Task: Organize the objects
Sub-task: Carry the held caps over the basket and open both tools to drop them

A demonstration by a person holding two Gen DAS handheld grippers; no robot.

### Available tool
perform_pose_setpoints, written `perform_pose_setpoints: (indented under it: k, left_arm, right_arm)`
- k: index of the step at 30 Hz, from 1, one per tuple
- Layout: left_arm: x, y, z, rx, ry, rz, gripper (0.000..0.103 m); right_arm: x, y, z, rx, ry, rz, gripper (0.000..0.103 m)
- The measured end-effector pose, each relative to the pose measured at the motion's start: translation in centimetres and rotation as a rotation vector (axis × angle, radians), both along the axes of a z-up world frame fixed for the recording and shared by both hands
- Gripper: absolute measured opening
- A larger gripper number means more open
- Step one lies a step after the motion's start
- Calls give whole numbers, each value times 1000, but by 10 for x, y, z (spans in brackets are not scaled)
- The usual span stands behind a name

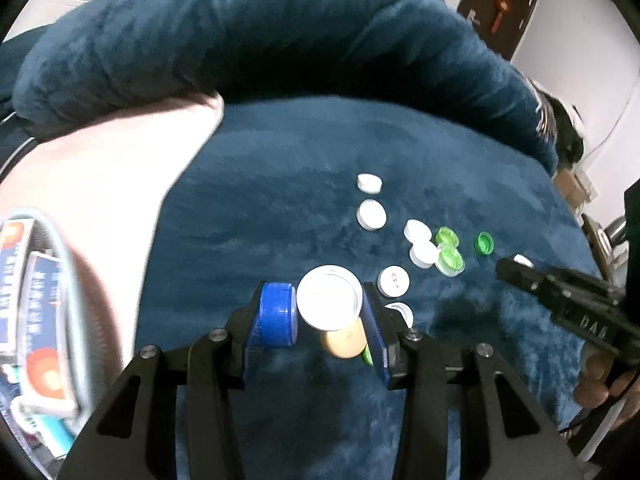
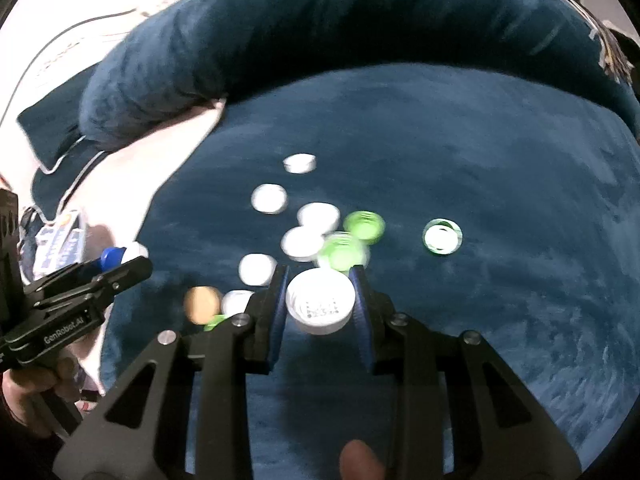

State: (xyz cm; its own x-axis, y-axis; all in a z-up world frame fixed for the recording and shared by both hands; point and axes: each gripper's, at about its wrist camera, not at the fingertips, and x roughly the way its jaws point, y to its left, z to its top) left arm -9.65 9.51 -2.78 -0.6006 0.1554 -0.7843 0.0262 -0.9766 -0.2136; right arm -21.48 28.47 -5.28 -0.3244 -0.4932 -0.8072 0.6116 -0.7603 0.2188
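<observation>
Leaving open blue blanket [image 2: 500, 160] rightward, 2 hand-held grippers grip caps.

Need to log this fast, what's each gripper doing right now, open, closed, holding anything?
Left gripper: shut on a blue cap and a white cap, side by side.
Right gripper: shut on a white printed cap.

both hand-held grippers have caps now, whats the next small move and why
Probably carry both clear of the pile and sort by colour. The left hand-held gripper pinches a blue cap beside a white cap; the right hand-held gripper grips a white printed cap above the blanket.
</observation>
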Motion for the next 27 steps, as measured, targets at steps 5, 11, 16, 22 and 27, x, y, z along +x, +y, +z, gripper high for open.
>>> perform_pose_setpoints:
  k: [5, 11, 16, 22, 27]
  left_arm:
    - [36, -47, 28, 13, 62, 110, 45]
    - [90, -131, 37, 67, 73, 318, 45]
    - [135, -194, 43, 130, 76, 473, 45]
    - [168, -231, 26, 233, 32, 560, 45]
    - [172, -238, 21, 237, 14, 617, 83]
  right_arm:
    - [40, -35, 19, -51, 13, 97, 31]
    - [106, -101, 34, -97, 0, 259, 31]
    - [163, -163, 45, -129, -8, 412, 31]
    - [209, -219, 49, -161, -62, 507, 32]
    - [207, -235, 43, -164, -156, 472, 52]
